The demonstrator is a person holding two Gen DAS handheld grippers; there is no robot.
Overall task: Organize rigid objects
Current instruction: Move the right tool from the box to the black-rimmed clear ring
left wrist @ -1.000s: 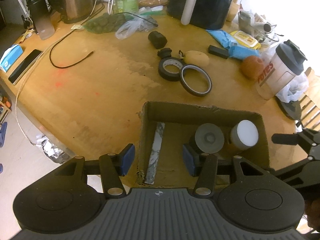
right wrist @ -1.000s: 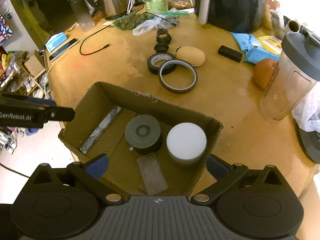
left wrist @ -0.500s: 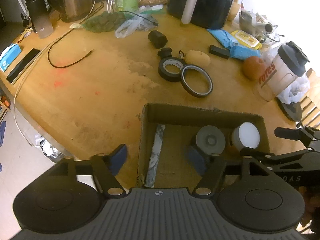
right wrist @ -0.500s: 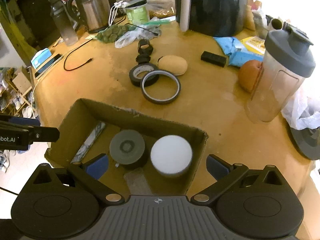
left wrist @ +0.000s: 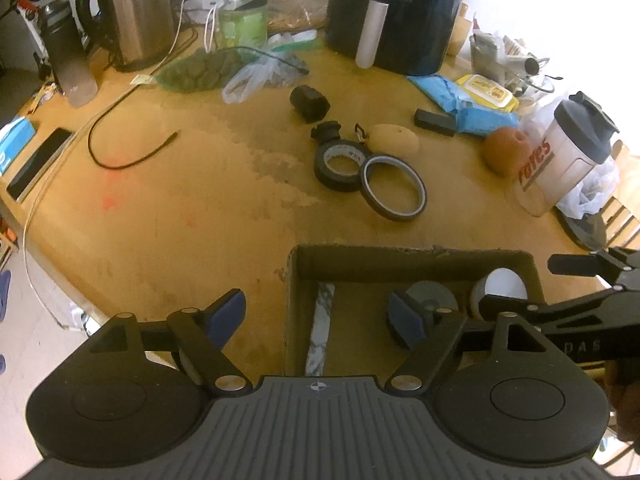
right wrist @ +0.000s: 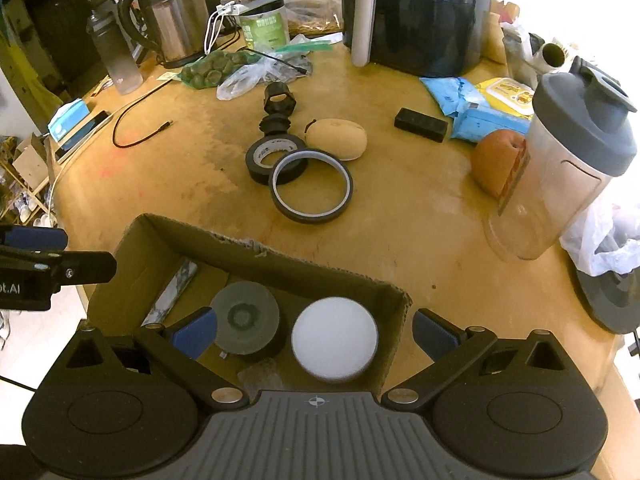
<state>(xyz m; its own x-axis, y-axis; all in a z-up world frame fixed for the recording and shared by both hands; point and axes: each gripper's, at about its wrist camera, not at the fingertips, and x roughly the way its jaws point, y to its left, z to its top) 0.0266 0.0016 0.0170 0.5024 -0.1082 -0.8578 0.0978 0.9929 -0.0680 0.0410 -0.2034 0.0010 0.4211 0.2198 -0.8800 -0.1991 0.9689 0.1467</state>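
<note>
Claw states: your left claw (left wrist: 320, 314) is opening, straddling the cardboard box (right wrist: 256, 254) wall, unclamped; your right claw (right wrist: 314, 334) spread, gripping nothing. Box sits at surface (right wrist: 400, 232) edge, containing white-topped cylinder (right wrist: 334, 344), grey disc (right wrist: 244, 316), marbled strip (right wrist: 172, 292).

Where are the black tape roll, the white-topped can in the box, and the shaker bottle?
black tape roll (right wrist: 262, 164), right wrist view, on its outer wall.
white-topped can (right wrist: 334, 339), right wrist view, middle of its top.
shaker bottle (left wrist: 560, 164), left wrist view, on its clear body.
</note>
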